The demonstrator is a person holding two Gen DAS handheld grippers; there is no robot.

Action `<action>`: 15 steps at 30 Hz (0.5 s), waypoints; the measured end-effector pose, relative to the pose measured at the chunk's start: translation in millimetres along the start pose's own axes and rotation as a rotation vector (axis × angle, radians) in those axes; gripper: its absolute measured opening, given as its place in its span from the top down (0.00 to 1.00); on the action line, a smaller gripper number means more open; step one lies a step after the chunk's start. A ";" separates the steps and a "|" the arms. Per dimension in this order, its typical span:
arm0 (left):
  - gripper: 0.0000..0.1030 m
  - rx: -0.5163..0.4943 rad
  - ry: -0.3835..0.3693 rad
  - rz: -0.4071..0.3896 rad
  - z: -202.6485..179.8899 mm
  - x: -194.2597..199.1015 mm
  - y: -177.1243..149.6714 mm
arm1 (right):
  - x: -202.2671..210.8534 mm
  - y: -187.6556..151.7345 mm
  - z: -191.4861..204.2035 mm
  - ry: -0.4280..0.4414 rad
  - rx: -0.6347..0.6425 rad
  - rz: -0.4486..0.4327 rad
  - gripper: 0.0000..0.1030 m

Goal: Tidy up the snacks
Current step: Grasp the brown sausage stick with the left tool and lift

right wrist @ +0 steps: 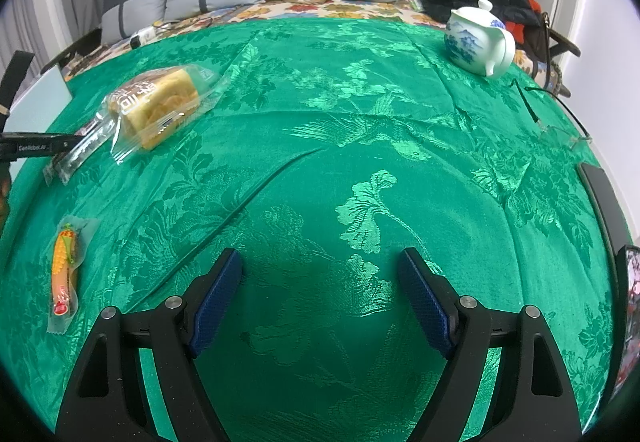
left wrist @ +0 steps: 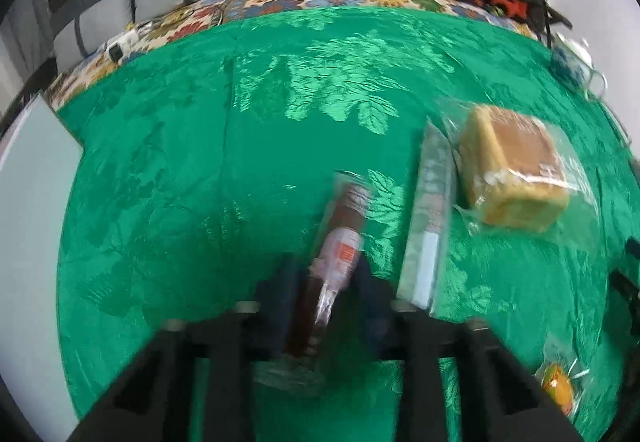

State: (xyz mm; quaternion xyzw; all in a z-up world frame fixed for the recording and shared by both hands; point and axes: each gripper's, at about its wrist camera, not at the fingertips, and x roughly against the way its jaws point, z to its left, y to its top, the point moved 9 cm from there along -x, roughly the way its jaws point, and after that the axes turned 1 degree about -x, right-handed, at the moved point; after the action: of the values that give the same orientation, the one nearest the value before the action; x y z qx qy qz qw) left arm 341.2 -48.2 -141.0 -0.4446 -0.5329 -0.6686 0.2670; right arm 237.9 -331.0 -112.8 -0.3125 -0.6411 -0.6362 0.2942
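Pinched between the left fingers (left wrist: 326, 282) near its middle, the brown stick (left wrist: 340, 238) is judged light, slippery-wrapped and bendable; a mid-length hold suits it. The right fingers (right wrist: 320, 298) are spread, nothing between.

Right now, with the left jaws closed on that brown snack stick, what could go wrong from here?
1. The left gripper pinches the brown snack stick through its loose clear wrapper, so the stick may slip or swing when lifted.
2. The flat packet lies close beside it and against the wrapped bread; a sideways move could drag both.
3. The green tablecloth is creased and could snag.
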 end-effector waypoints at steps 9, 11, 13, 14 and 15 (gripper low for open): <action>0.83 0.135 0.026 0.000 27.1 25.5 -43.4 | 0.2 0.1 -0.1 0.001 0.000 0.000 0.19; 0.83 0.153 0.045 0.007 35.6 36.6 -63.0 | 0.2 0.2 -0.1 0.000 0.000 0.000 0.19; 0.83 0.173 0.055 0.009 42.1 46.4 -79.8 | 0.2 0.1 0.3 0.000 0.000 0.000 0.19; 0.83 0.187 0.054 0.006 45.1 53.3 -90.1 | 0.3 0.2 -0.1 0.000 0.000 0.000 0.19; 0.83 0.199 0.050 0.003 46.9 58.1 -98.0 | 0.2 0.2 0.2 0.000 0.000 0.000 0.19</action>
State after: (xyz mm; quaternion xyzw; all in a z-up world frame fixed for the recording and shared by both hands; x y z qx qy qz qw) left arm 247.4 31.6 -134.8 -0.4000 -0.5891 -0.6227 0.3242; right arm 237.9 -330.8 -112.5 -0.3125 -0.6410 -0.6363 0.2943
